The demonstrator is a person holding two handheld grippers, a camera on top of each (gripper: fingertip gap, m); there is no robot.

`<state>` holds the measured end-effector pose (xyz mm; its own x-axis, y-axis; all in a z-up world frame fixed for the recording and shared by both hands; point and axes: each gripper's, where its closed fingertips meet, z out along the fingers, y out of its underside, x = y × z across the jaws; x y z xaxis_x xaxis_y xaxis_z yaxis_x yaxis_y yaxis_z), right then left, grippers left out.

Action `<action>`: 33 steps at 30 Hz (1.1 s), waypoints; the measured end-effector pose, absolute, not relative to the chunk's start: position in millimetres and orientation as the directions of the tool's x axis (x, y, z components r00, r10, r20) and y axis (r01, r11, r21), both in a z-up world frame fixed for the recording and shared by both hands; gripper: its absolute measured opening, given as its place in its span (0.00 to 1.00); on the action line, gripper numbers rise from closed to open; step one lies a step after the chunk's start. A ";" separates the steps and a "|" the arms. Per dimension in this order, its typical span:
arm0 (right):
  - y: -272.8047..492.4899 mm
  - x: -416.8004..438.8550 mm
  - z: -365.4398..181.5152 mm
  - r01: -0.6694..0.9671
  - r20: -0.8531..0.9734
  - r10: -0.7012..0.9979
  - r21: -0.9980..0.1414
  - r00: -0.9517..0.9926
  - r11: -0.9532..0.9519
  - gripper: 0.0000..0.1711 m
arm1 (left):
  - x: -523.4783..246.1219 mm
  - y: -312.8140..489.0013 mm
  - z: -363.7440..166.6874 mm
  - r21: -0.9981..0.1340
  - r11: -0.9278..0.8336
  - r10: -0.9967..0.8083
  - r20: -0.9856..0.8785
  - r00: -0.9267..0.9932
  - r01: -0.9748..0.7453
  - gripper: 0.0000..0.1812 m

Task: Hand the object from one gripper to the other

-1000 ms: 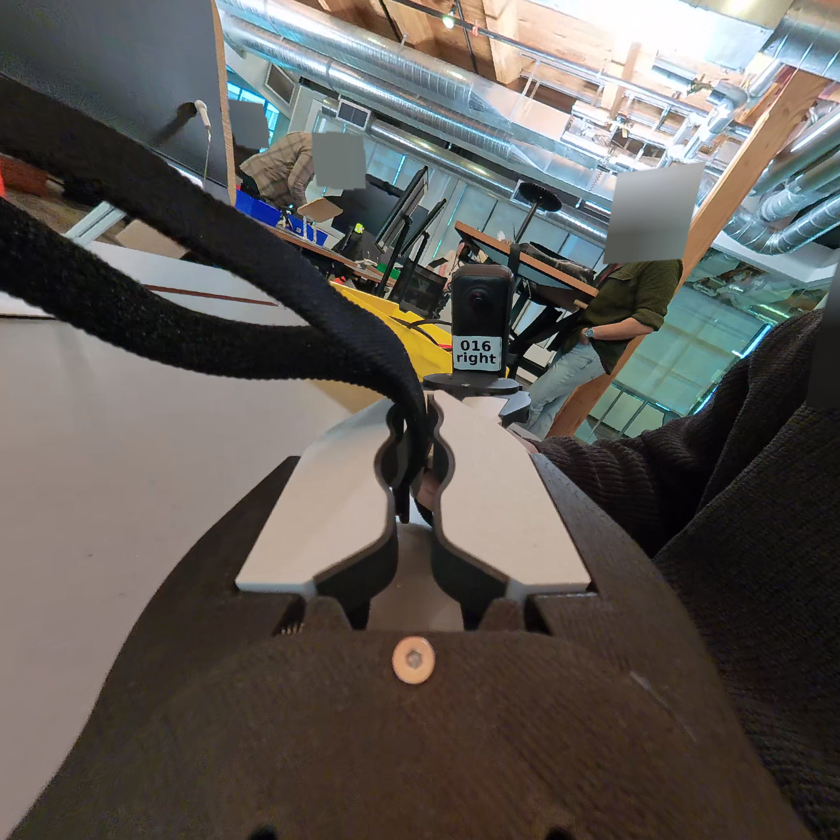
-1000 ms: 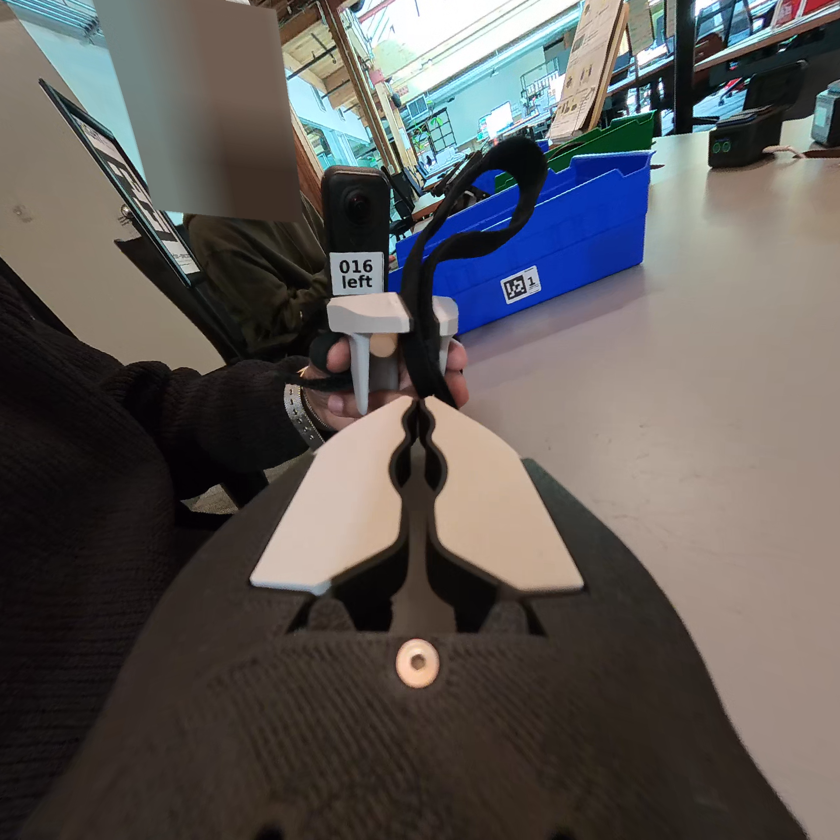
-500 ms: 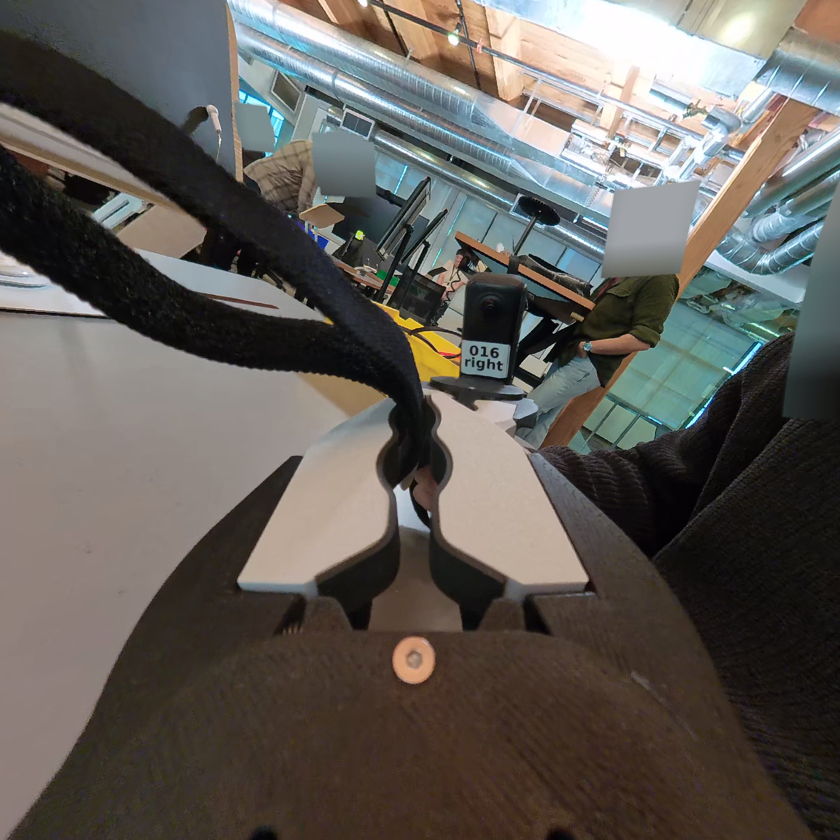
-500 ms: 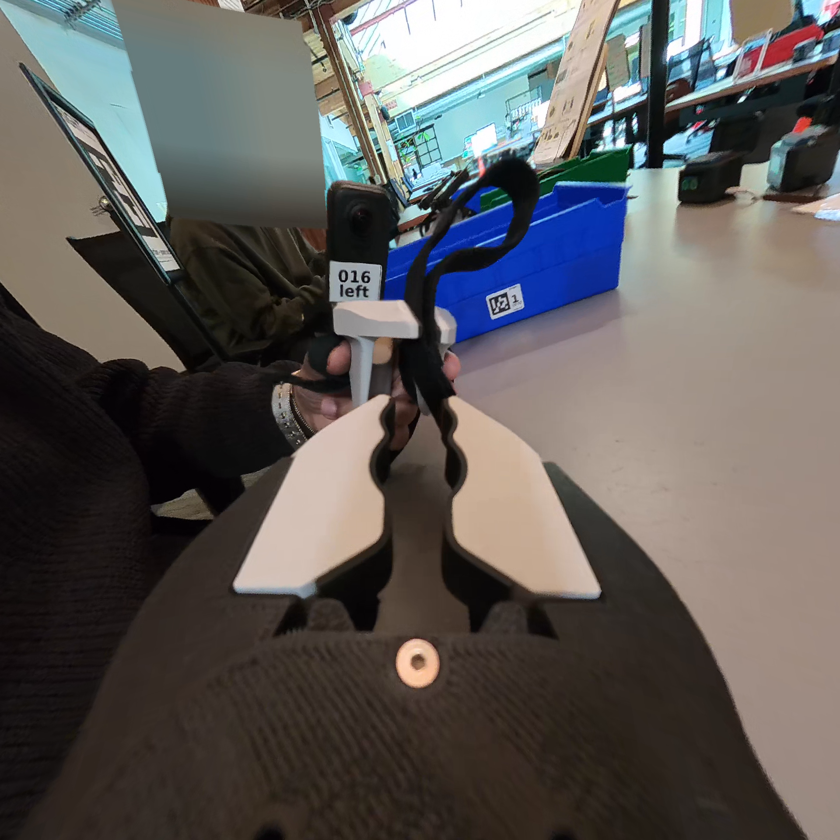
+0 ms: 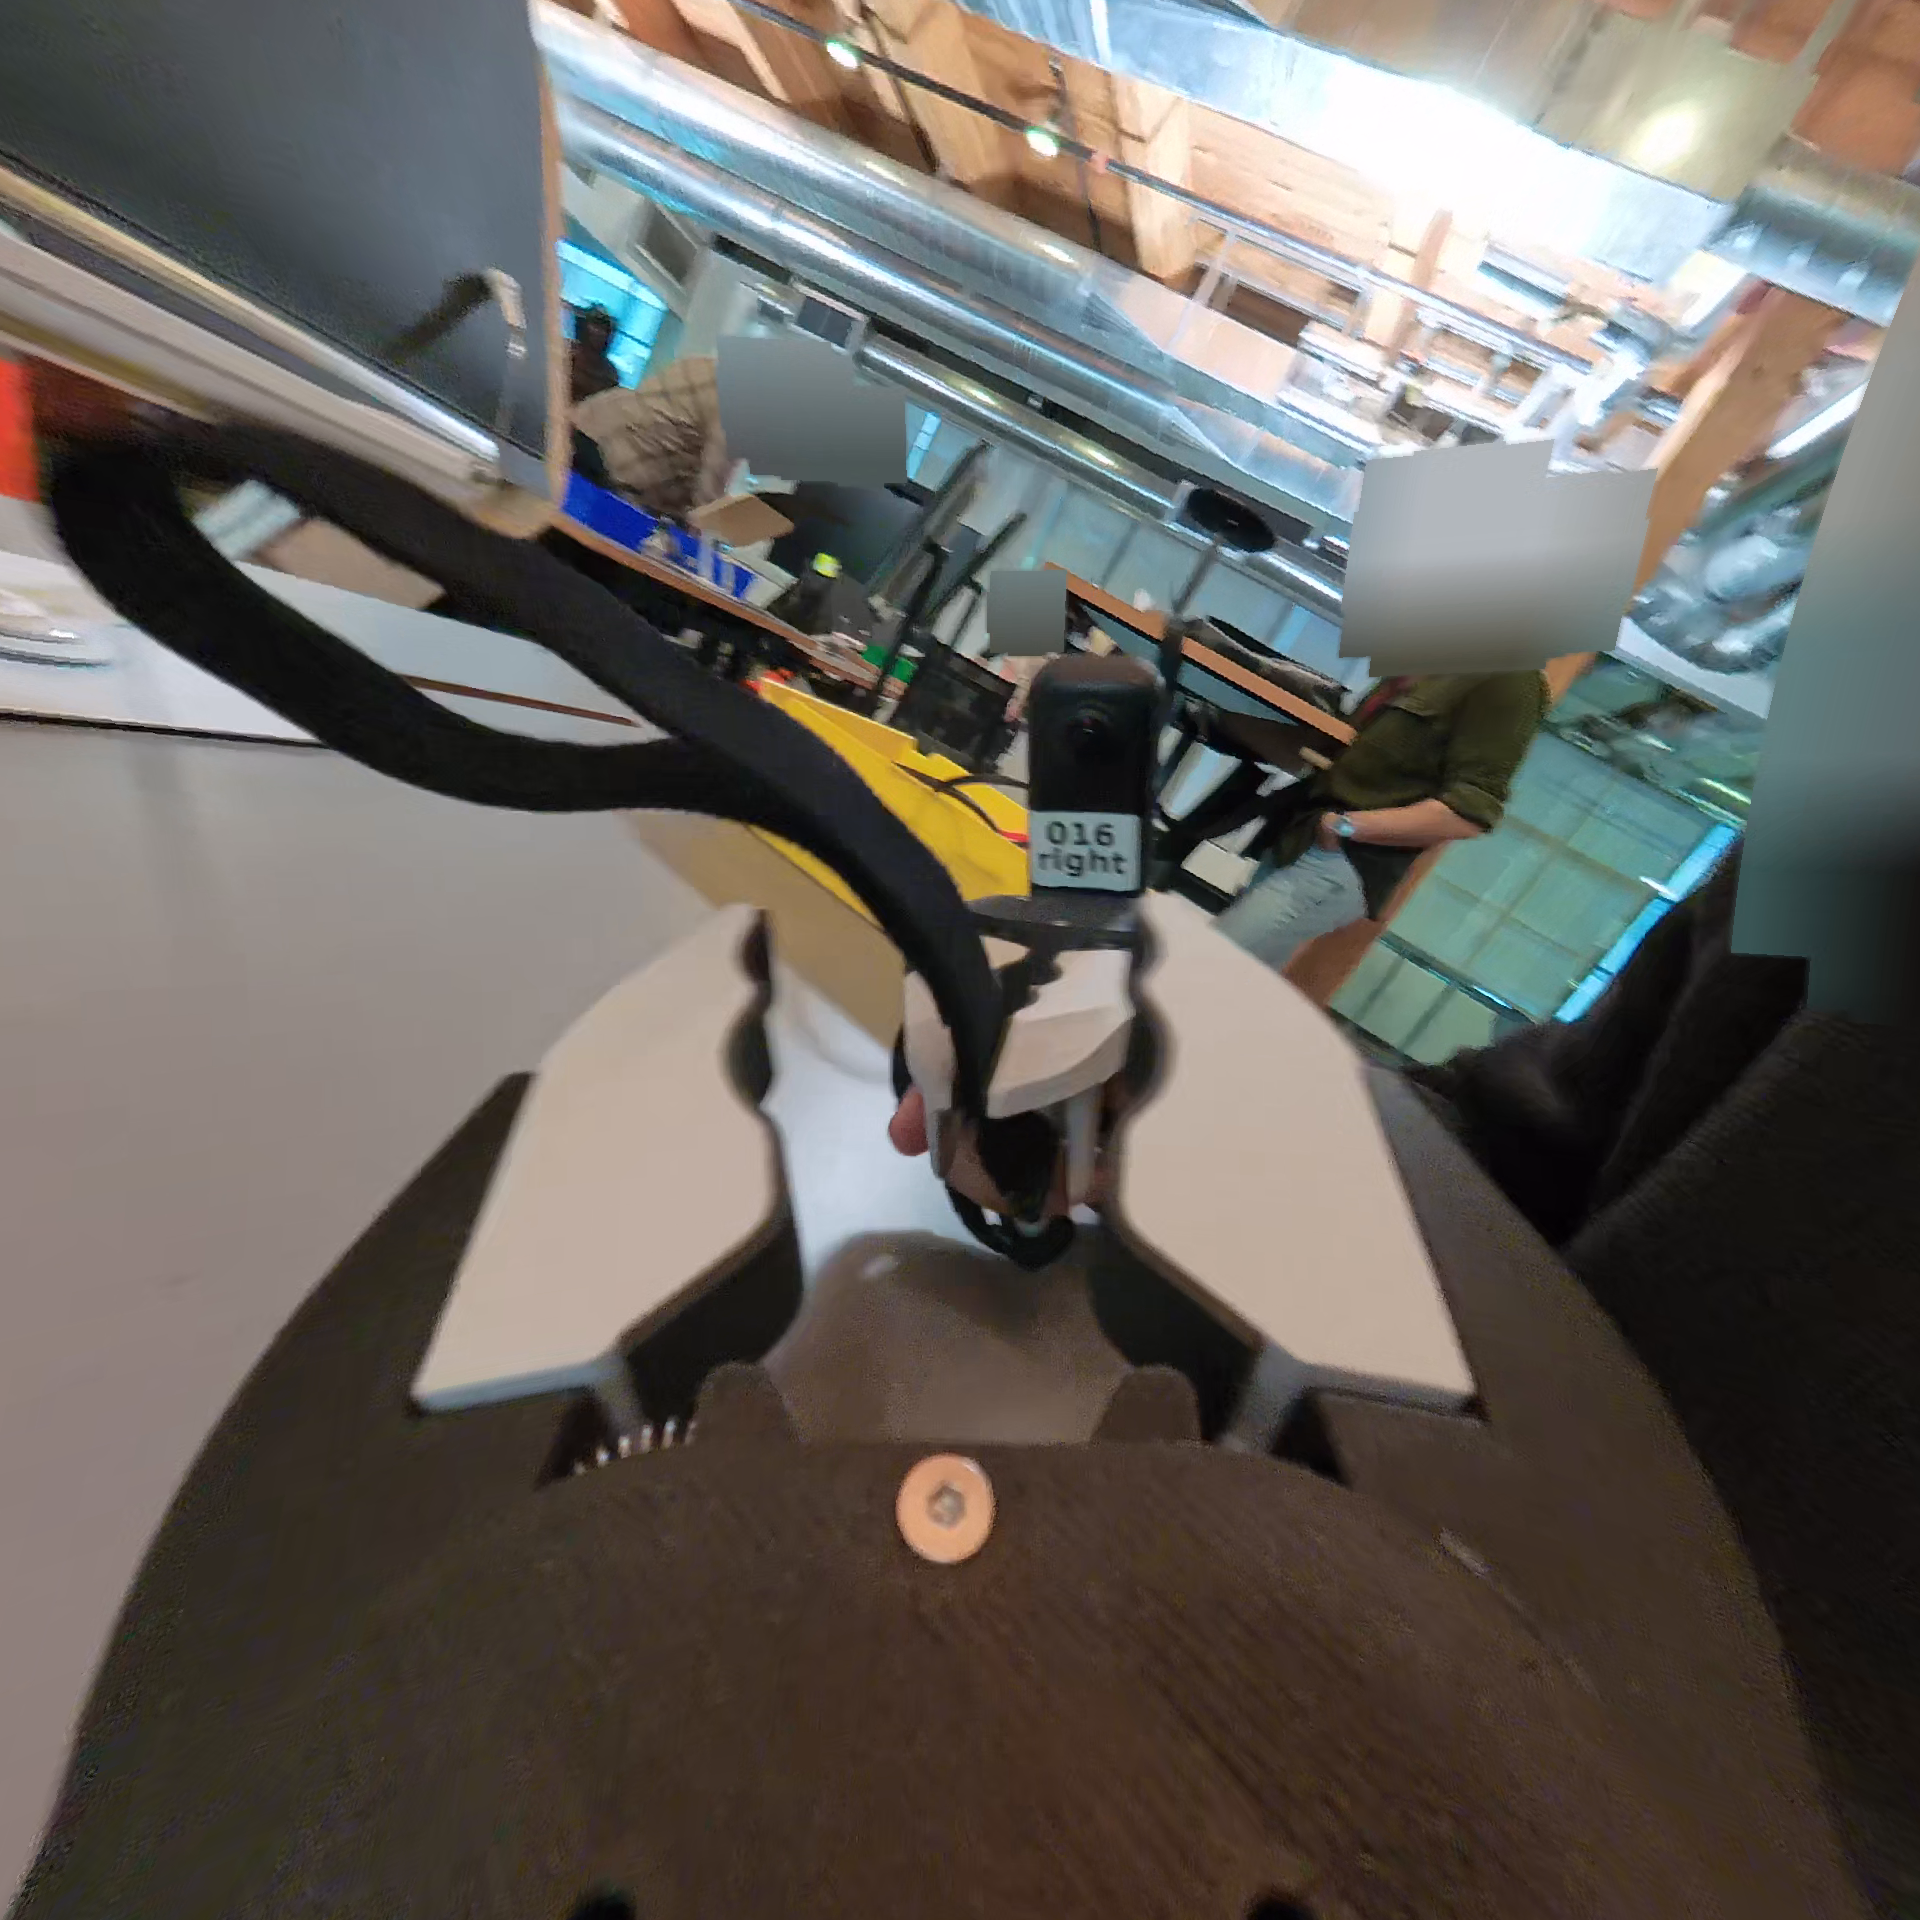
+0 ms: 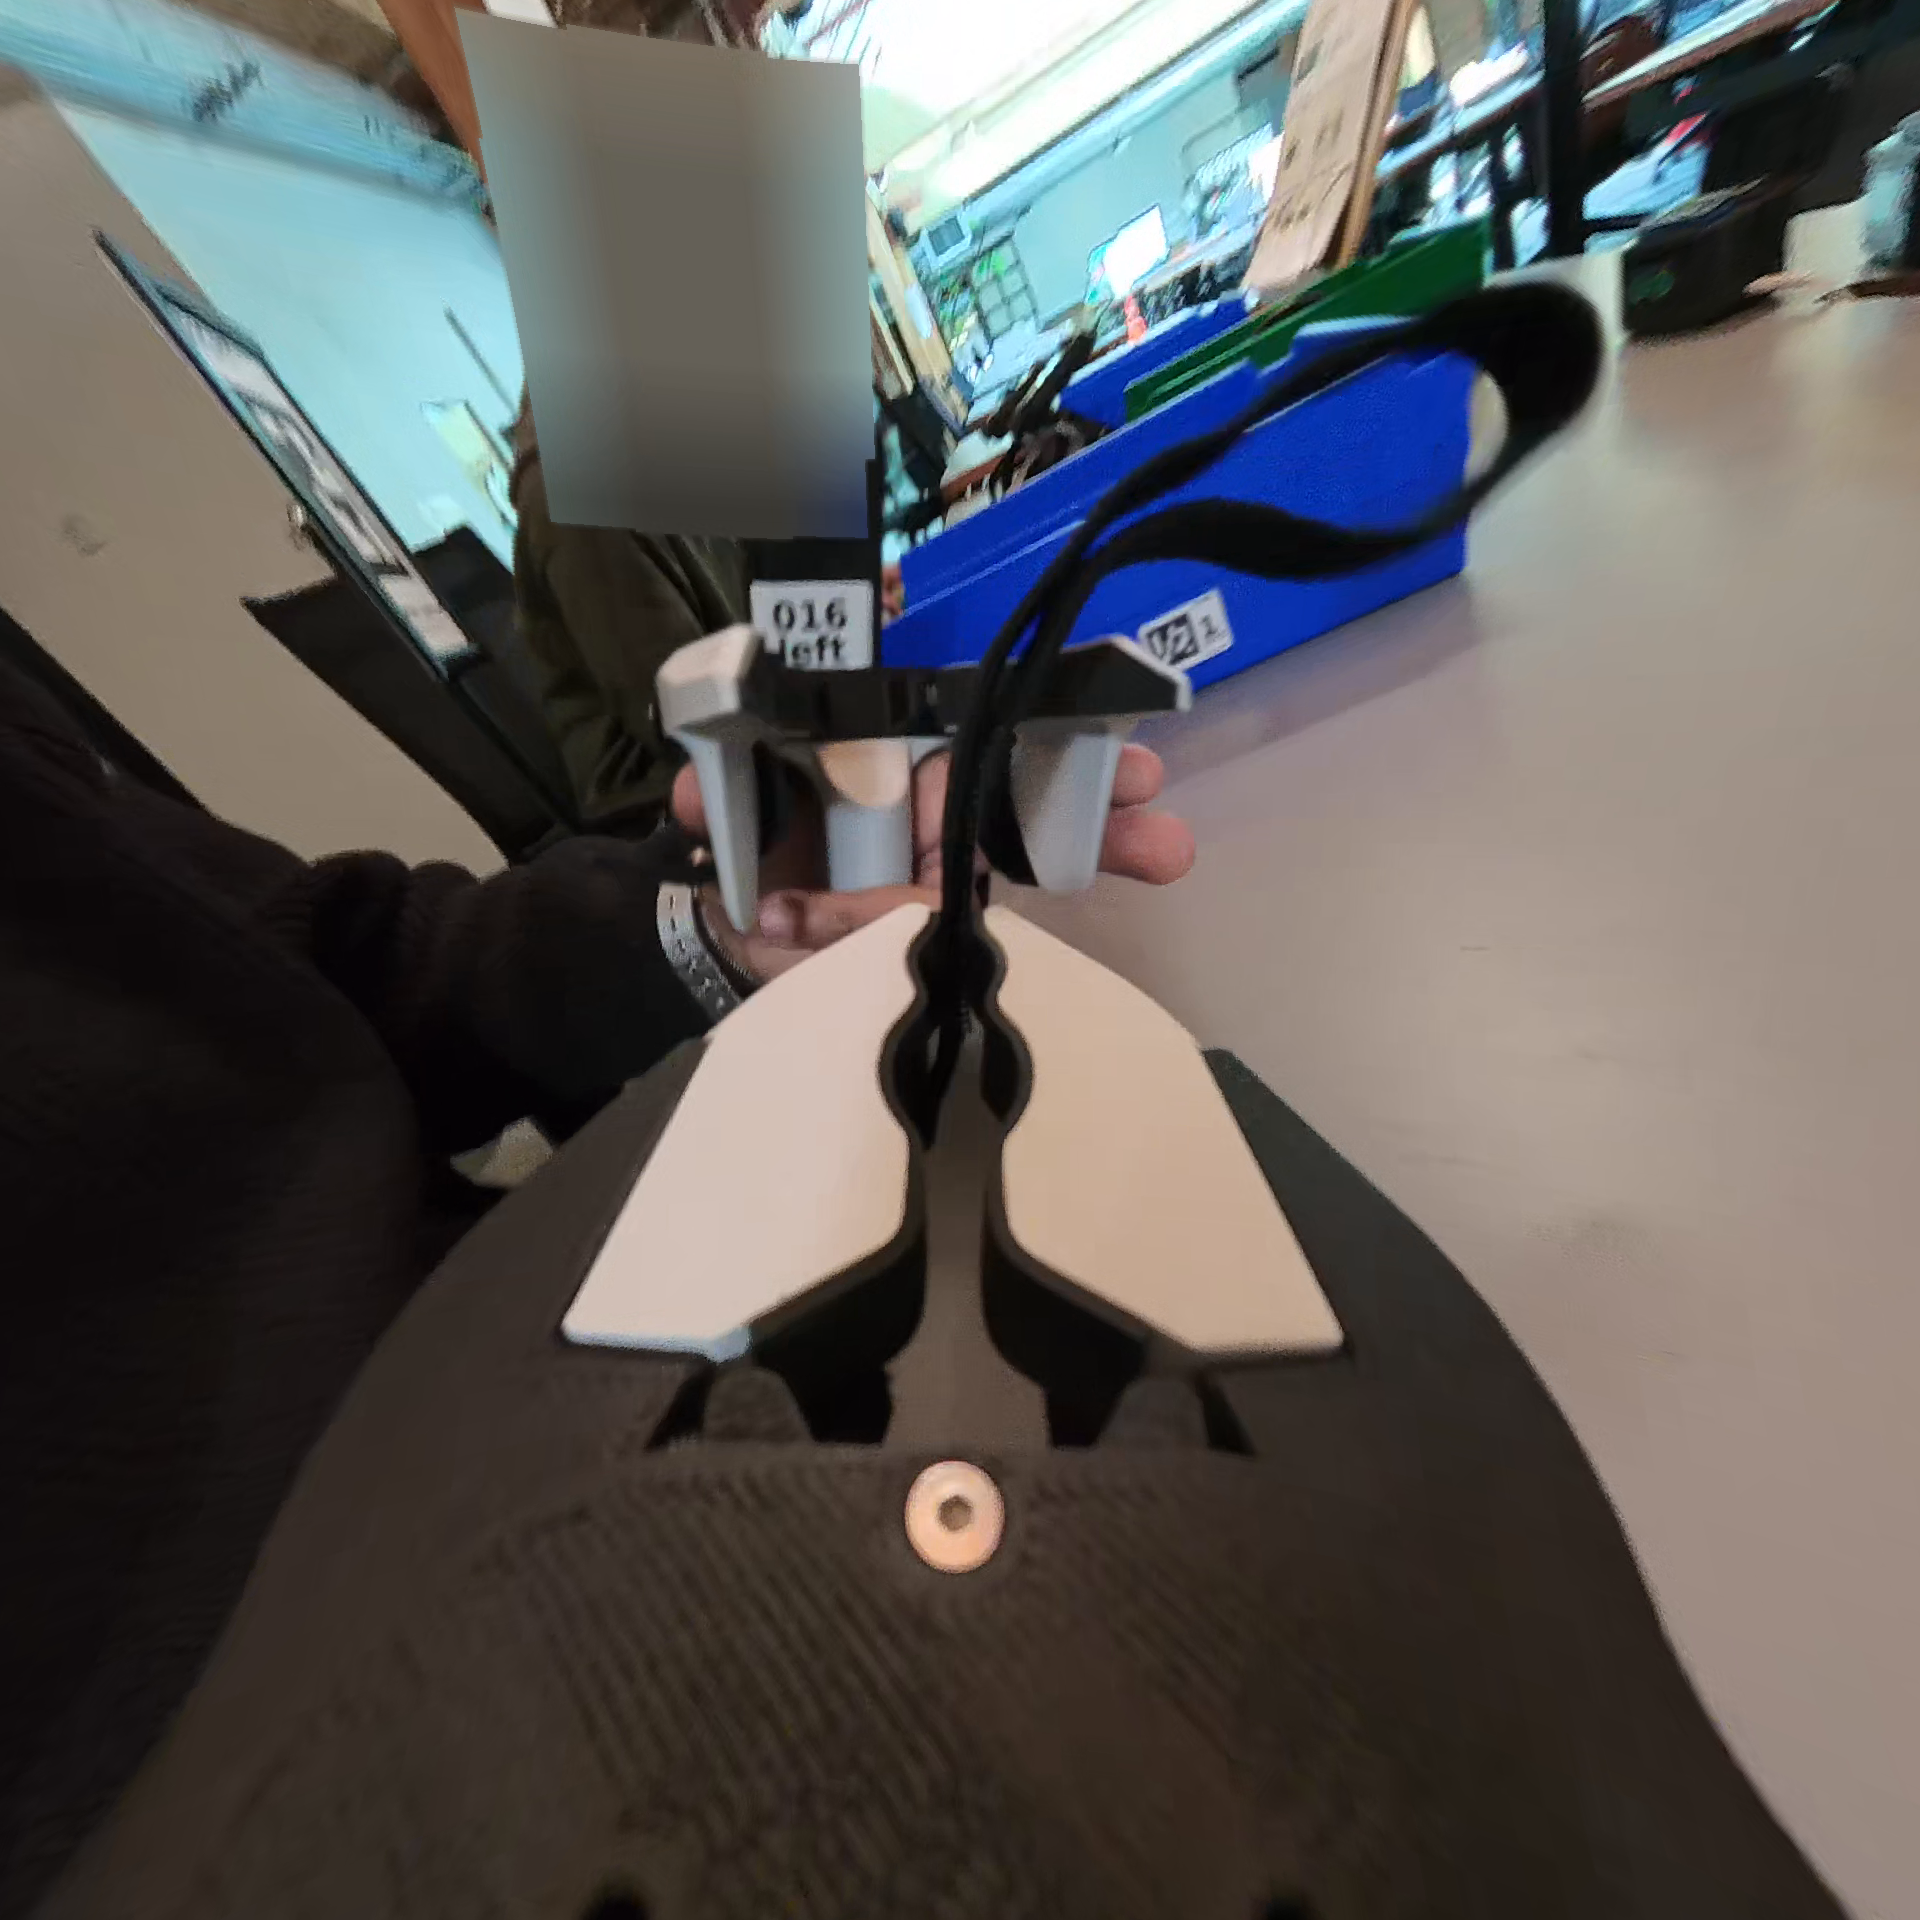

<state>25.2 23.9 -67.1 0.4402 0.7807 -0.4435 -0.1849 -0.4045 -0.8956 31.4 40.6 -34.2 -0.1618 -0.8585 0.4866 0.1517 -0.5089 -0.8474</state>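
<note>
The object is a black fabric strap loop (image 6: 1247, 530). My right gripper (image 6: 956, 920) is shut on the strap's lower end, and the loop rises from its tips and bends off to the right. My left gripper (image 5: 956, 925) is open with its fingers wide apart, and nothing is between them. In the left wrist view the strap (image 5: 520, 644) arcs from the far left down into the right gripper (image 5: 997, 1049), which faces me just beyond my fingertips. In the right wrist view the left gripper (image 6: 899, 894) shows close ahead, open, with the strap passing between its fingers.
A grey table (image 6: 1558, 935) lies under both grippers. A blue bin (image 6: 1299, 488) and a green bin (image 6: 1351, 281) stand at its far side. A yellow bin (image 5: 894, 790) sits behind the right gripper. A person (image 5: 1423, 769) stands in the background. My left and right fingertips are right by each other.
My left gripper has opened and let go of the strap. My right gripper opened, then shut on the strap's lower end. The loop has swung over to the side.
</note>
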 end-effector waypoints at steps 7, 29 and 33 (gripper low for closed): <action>31.4 41.9 -60.9 -0.350 -0.609 0.710 -0.790 0.353 -0.504 0.02 | 24.7 89.0 -55.0 -0.956 -0.271 -0.914 0.293 0.281 0.116 0.56; 5.3 17.6 -50.7 -0.327 -0.777 0.629 -0.585 -0.038 -0.742 0.16 | 28.1 75.3 -71.9 -0.821 0.481 -0.743 -0.568 0.354 -0.309 0.03; 13.5 25.7 -44.2 -0.404 -0.754 0.656 -0.602 0.003 -0.689 0.26 | 27.6 75.1 -70.5 -0.852 0.437 -0.777 -0.519 0.356 -0.289 0.03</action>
